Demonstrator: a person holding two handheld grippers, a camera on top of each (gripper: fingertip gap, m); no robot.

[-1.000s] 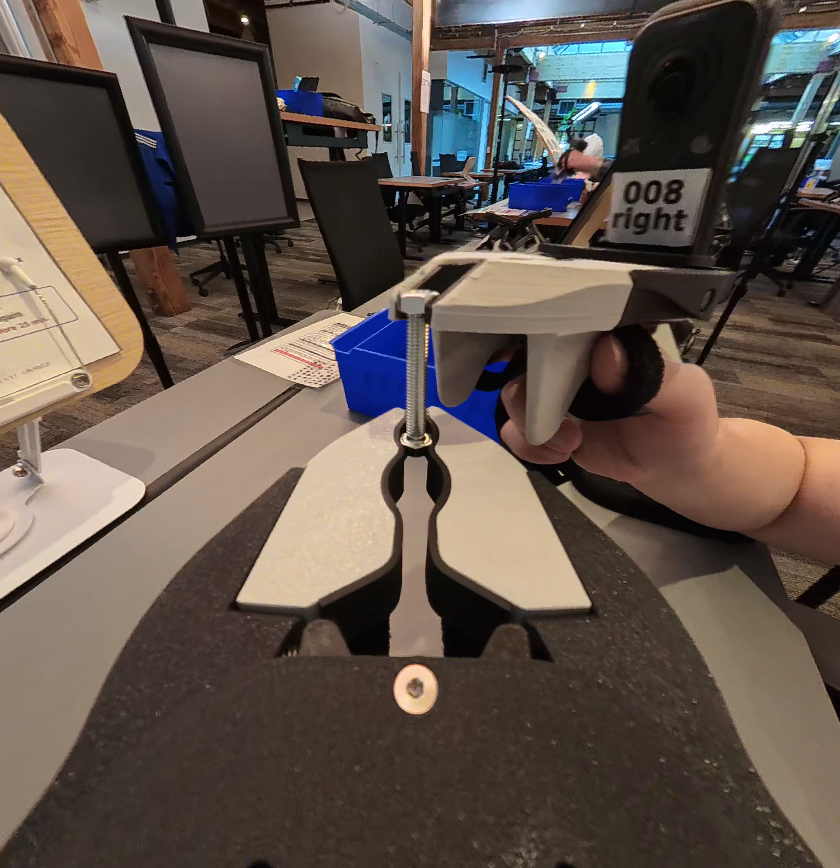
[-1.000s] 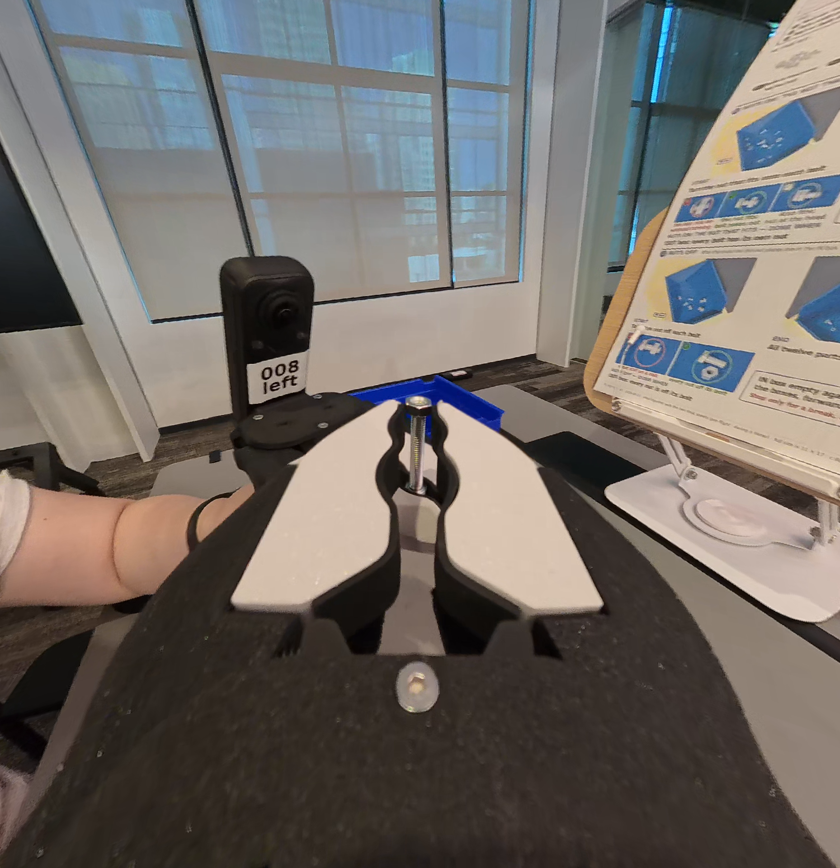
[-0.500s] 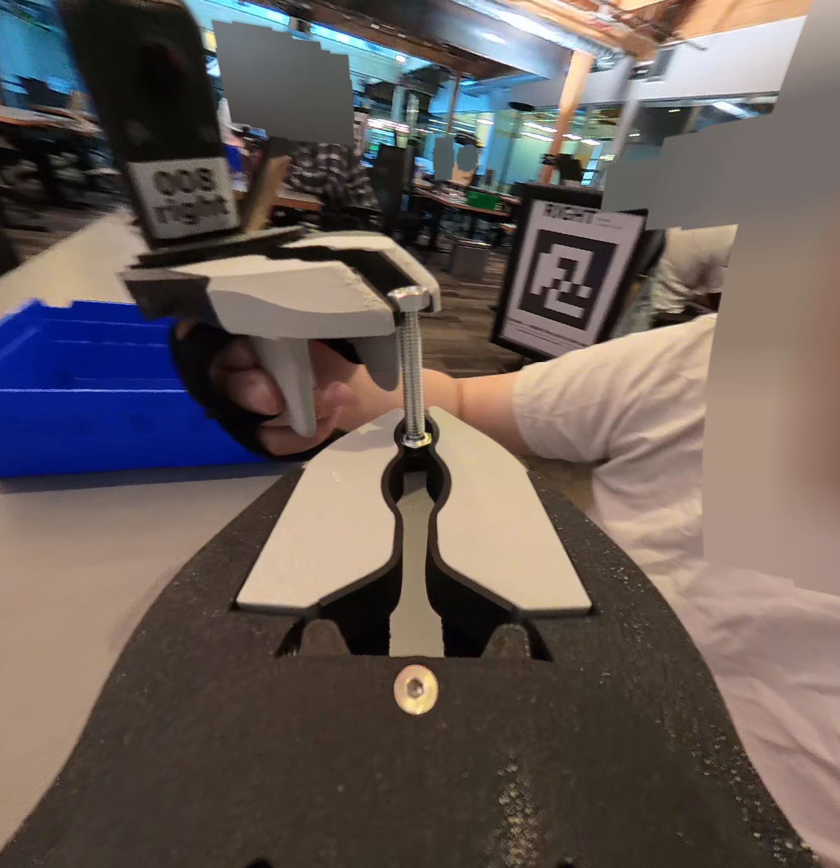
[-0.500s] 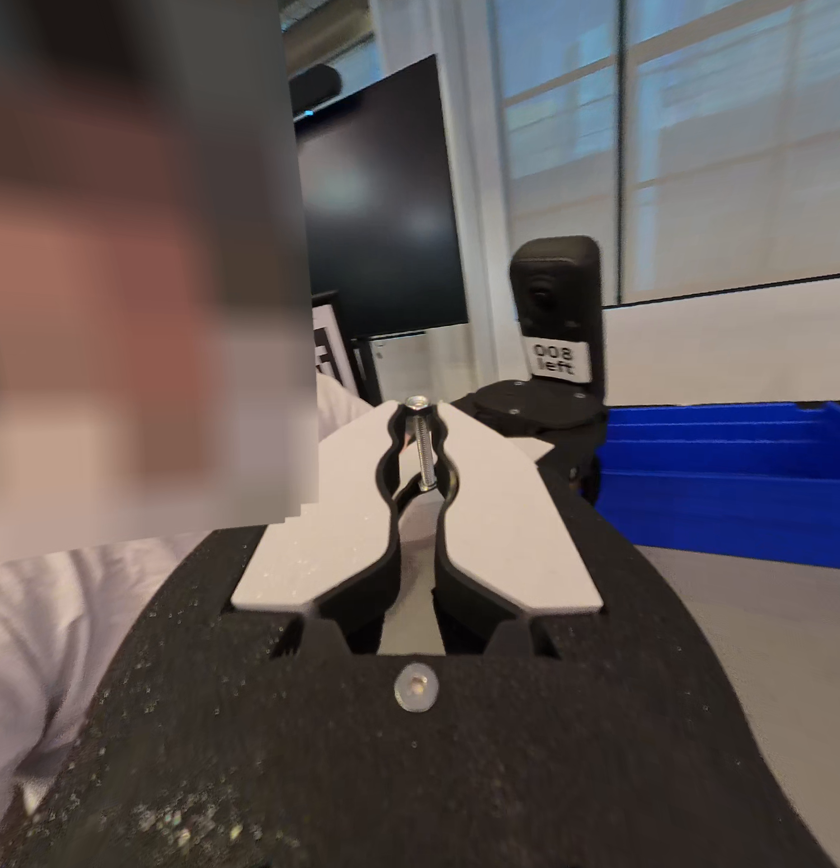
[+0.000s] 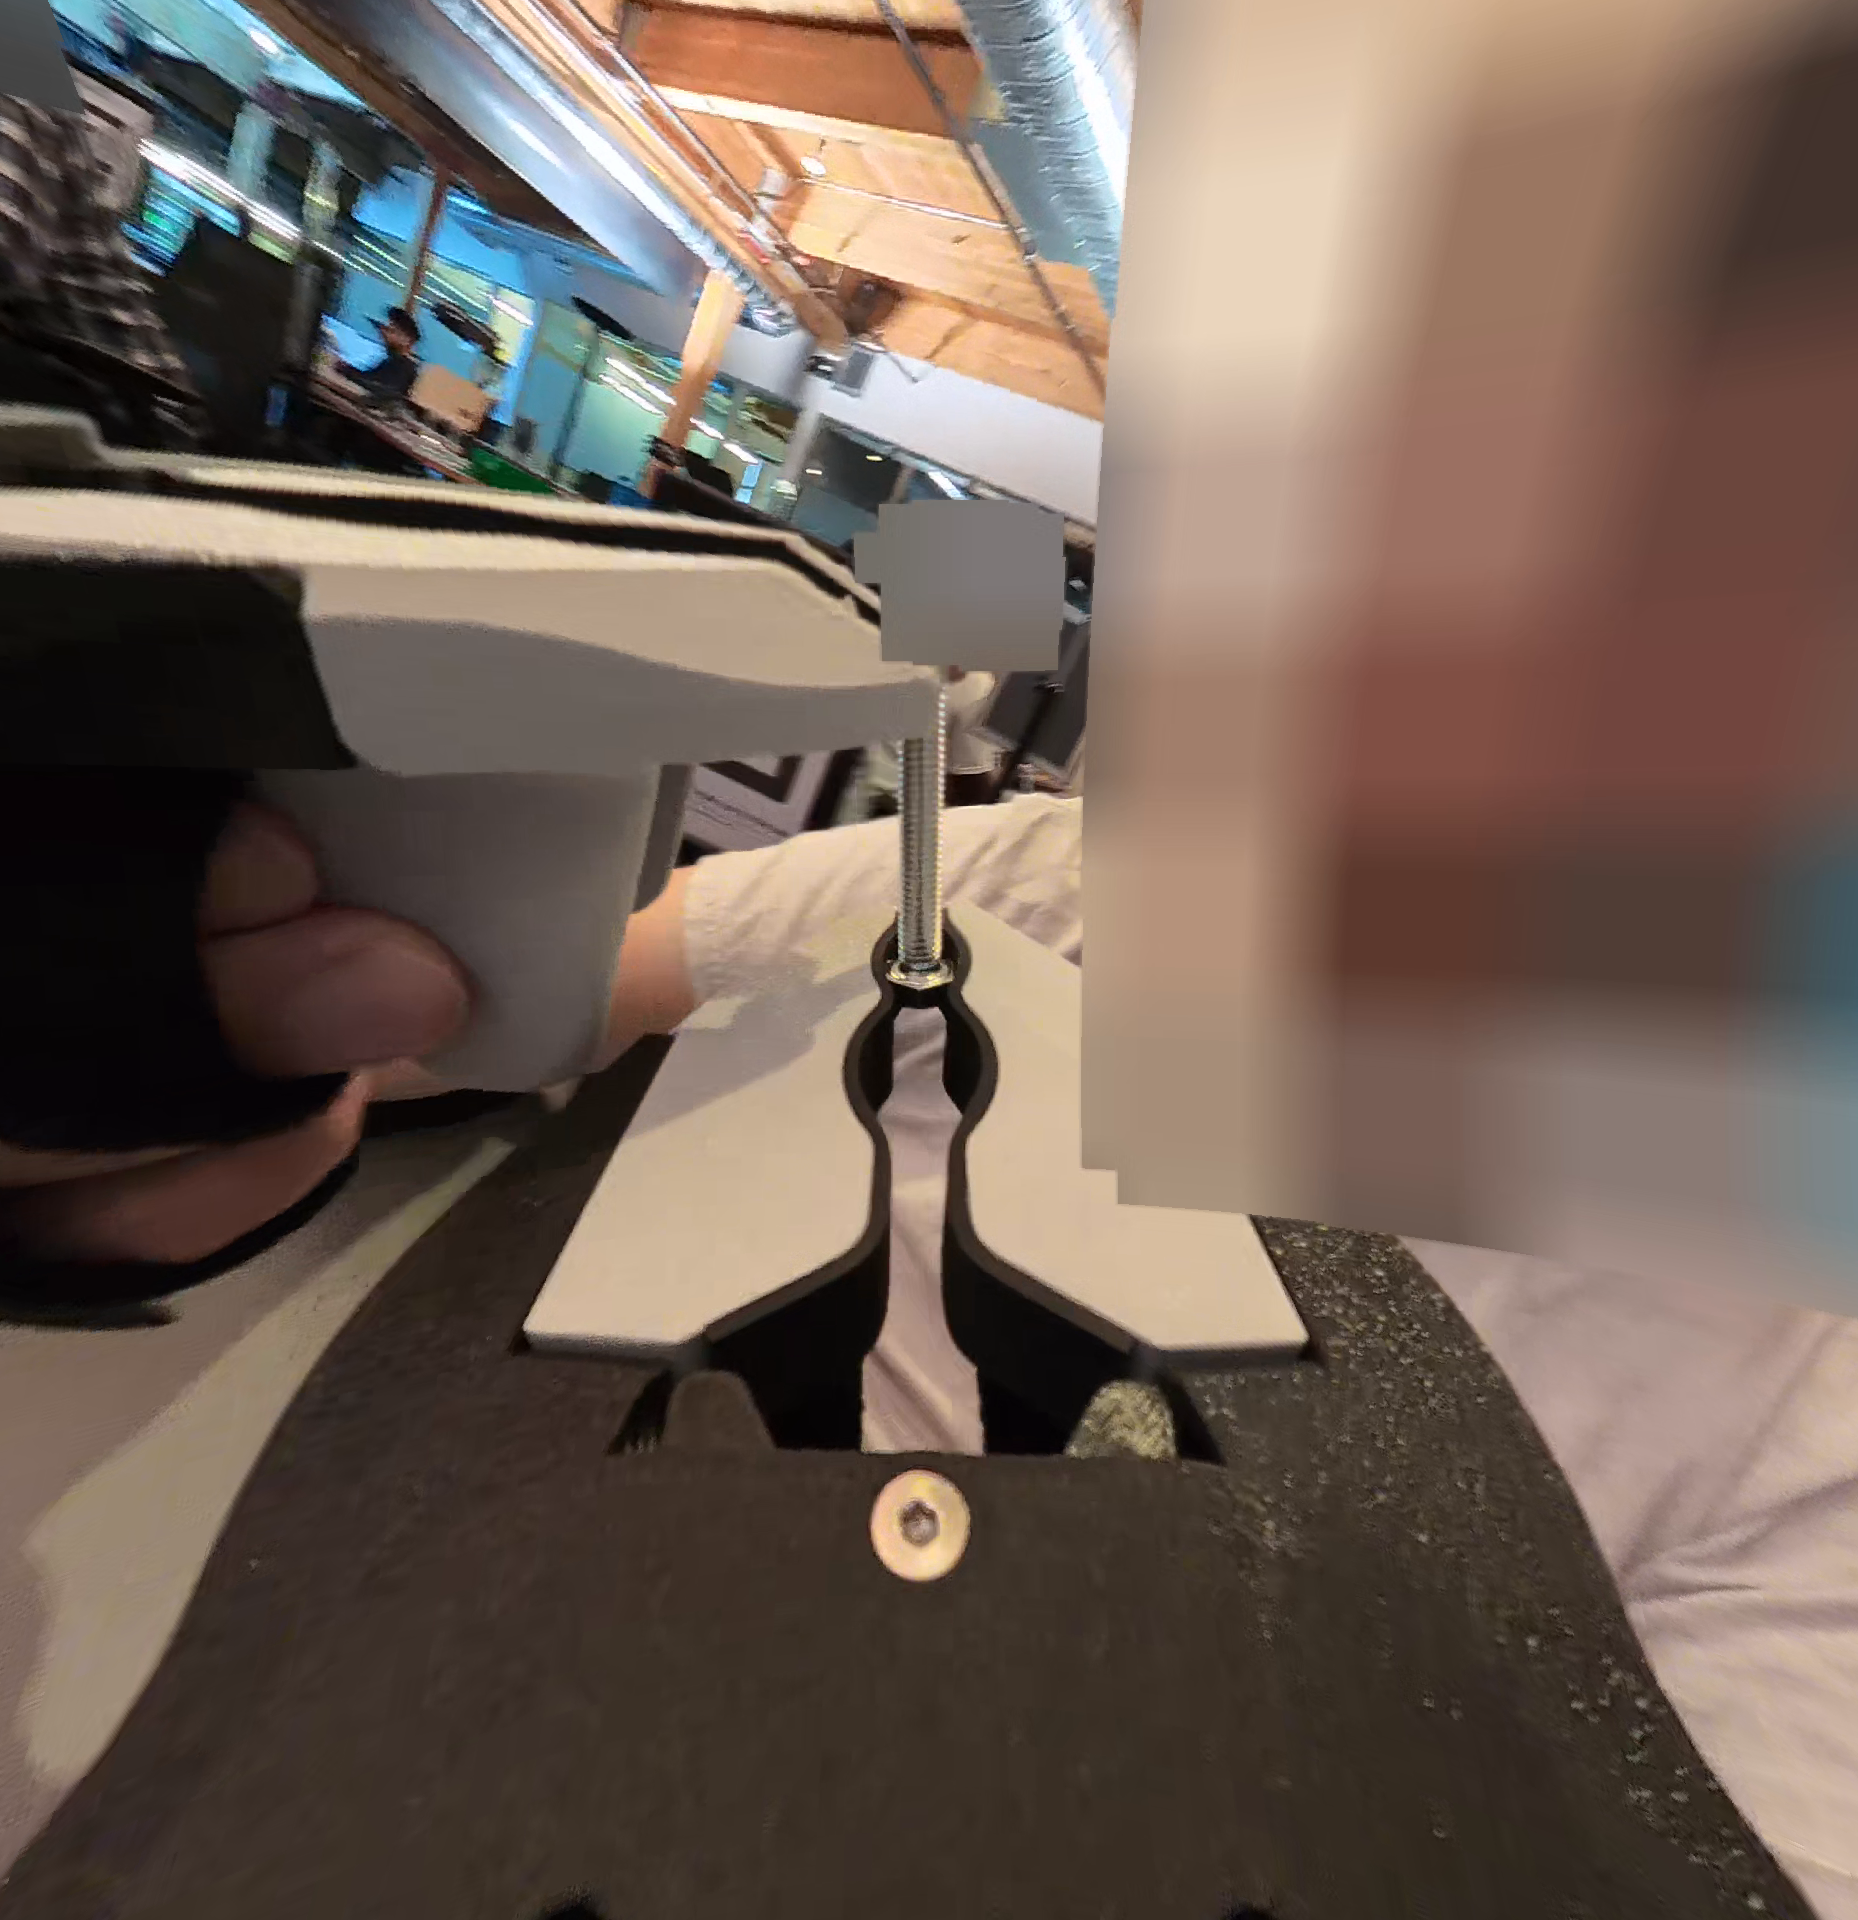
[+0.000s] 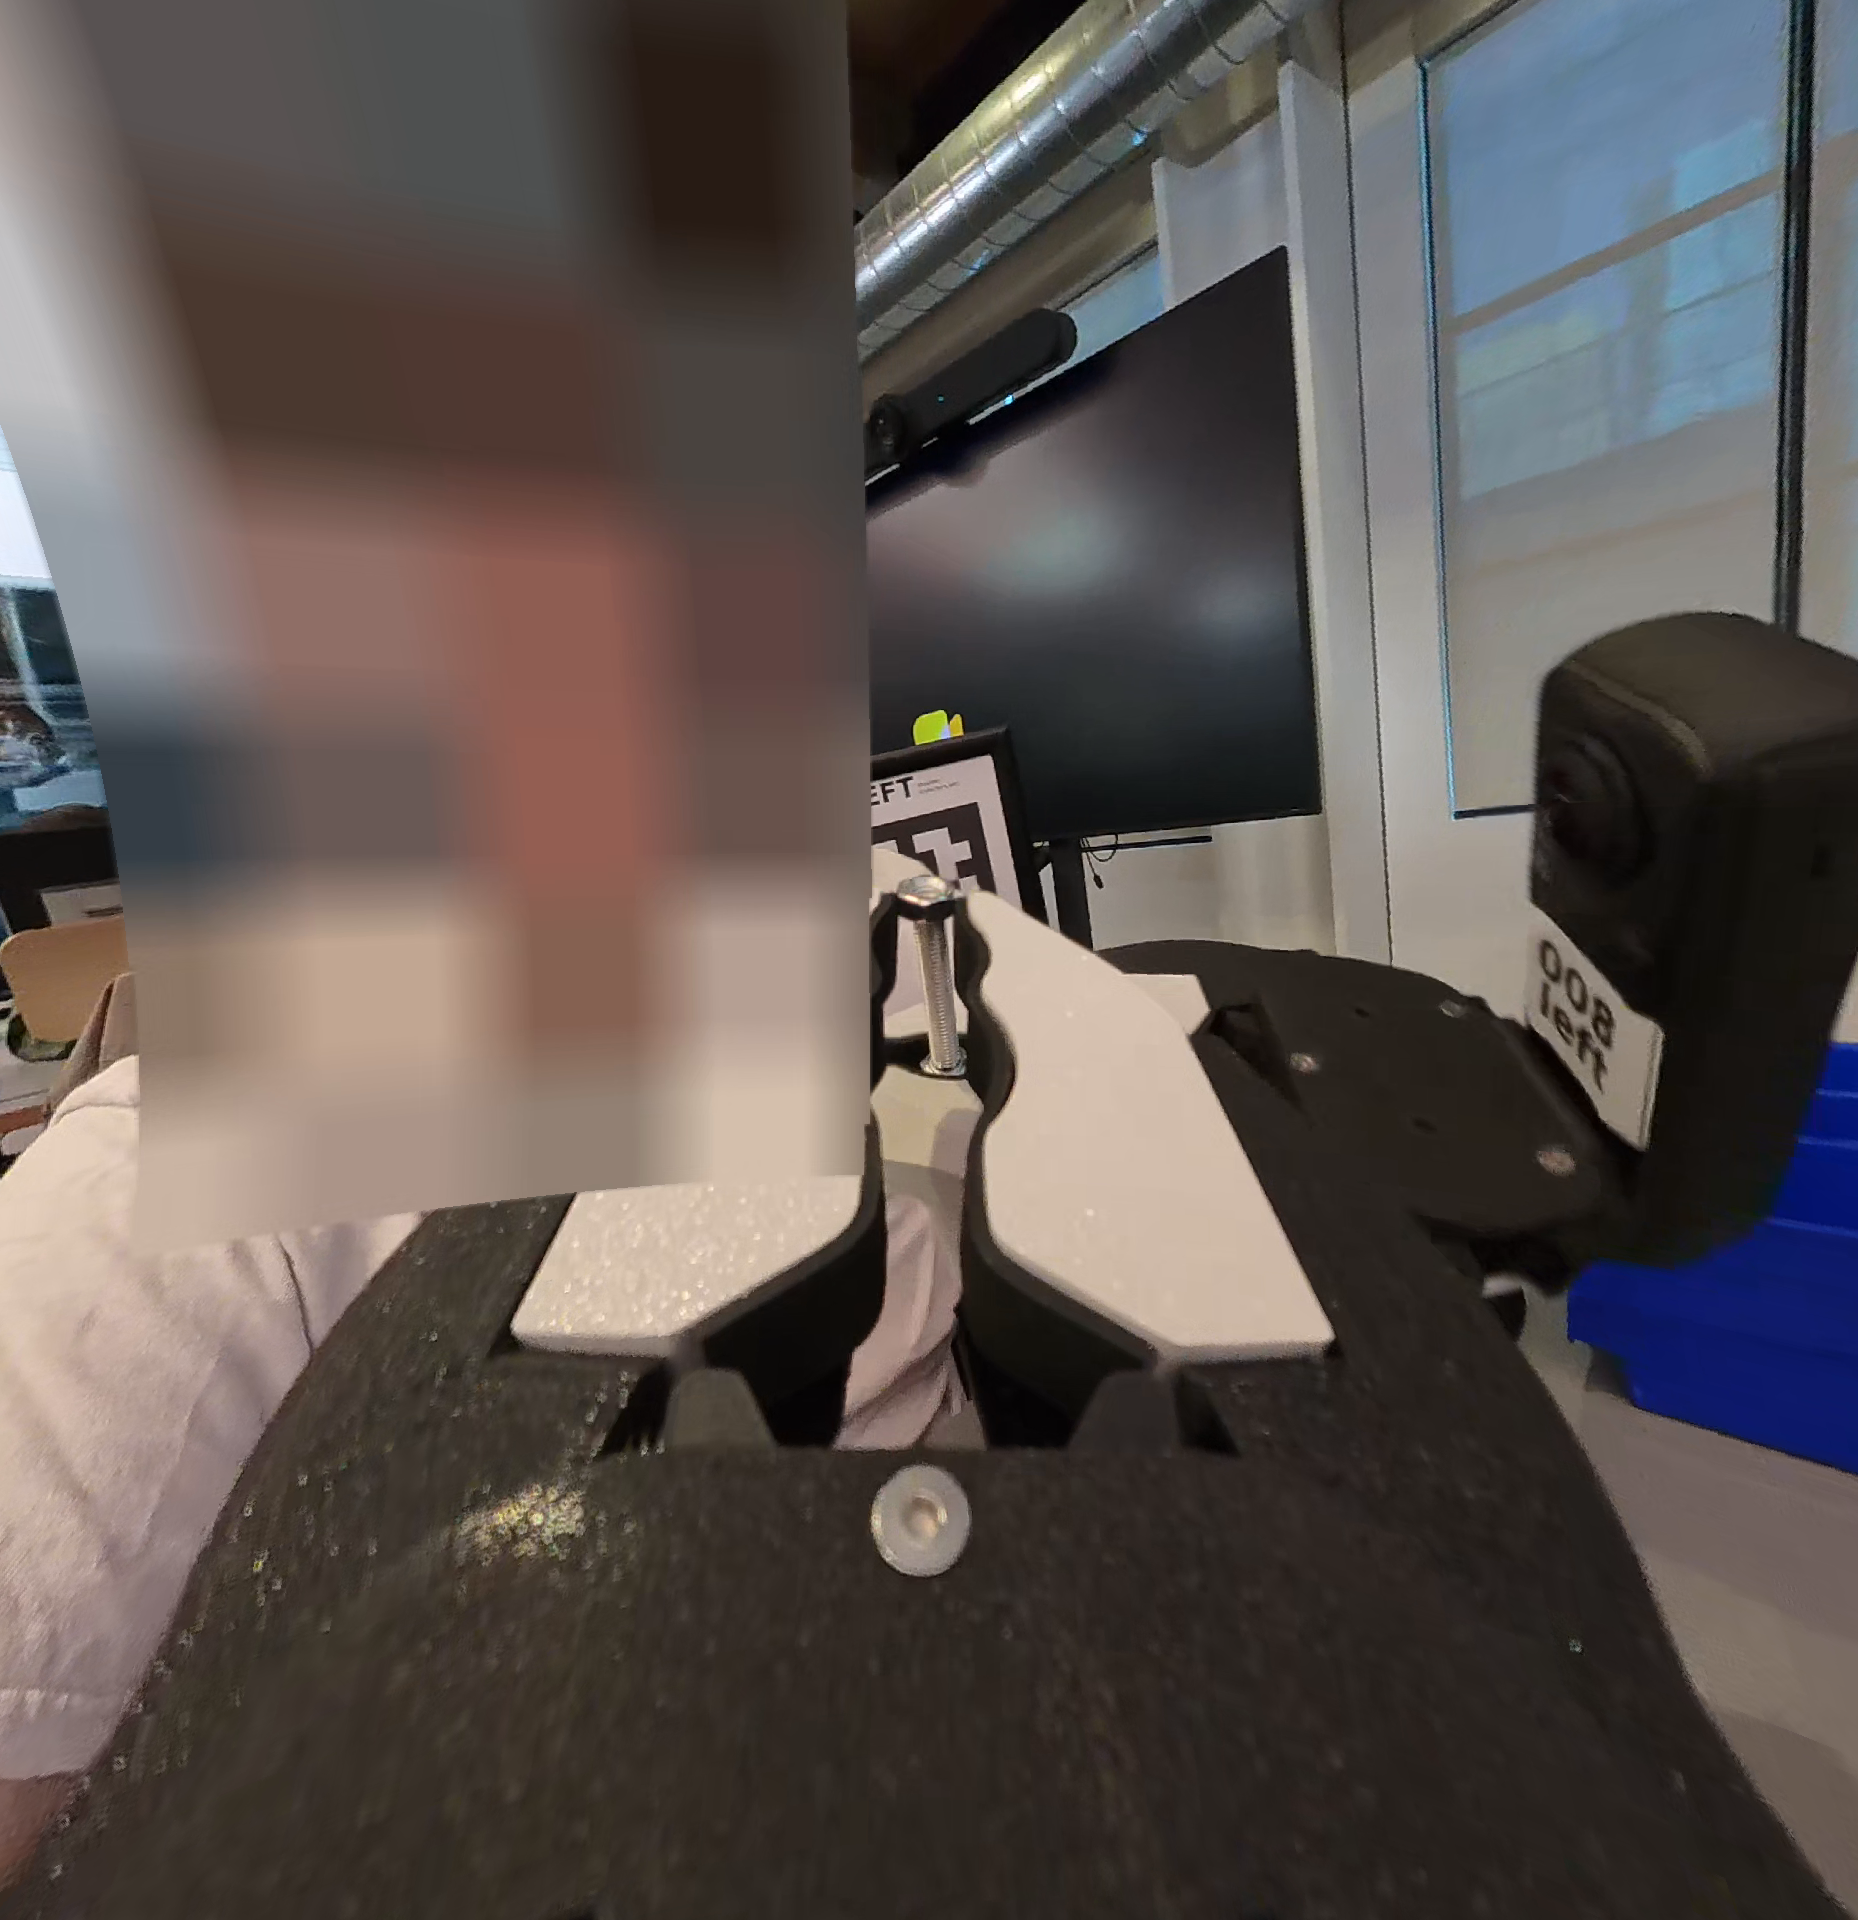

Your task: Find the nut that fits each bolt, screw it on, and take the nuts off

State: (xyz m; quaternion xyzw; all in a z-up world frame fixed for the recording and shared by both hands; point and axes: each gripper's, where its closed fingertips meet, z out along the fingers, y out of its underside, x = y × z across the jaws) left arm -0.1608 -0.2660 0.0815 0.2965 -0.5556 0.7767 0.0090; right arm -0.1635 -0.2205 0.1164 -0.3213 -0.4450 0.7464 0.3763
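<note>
A long silver bolt [image 5: 920, 831] stands upright between my two grippers. My left gripper [image 5: 917, 968] is shut on a small hex nut [image 5: 917, 972] threaded at the bolt's lower end. My right gripper [image 6: 927, 902] is shut on the bolt's head [image 6: 925, 891]. The shank [image 6: 937, 987] runs down to the nut [image 6: 944, 1065] in the left gripper's tips. In the left wrist view the right gripper [image 5: 551, 644] reaches in from the left, crosswise above my left fingers [image 5: 759, 1143]. In the right wrist view the left gripper's body [image 6: 1320, 1060] lies at the right.
A blue bin [image 6: 1756, 1257] sits on the grey table [image 6: 1735, 1558] at the right of the right wrist view. The person's white shirt [image 5: 1631, 1455] is close behind both grippers. A hand [image 5: 312, 997] holds the right gripper's trigger. A dark screen [image 6: 1091, 623] stands behind. The gap from one gripper's tips to the other's is roughly 6 cm.
Both grippers have swung round together with the bolt between them, away from the table and bin and toward the person's body. Both grips look unchanged.
</note>
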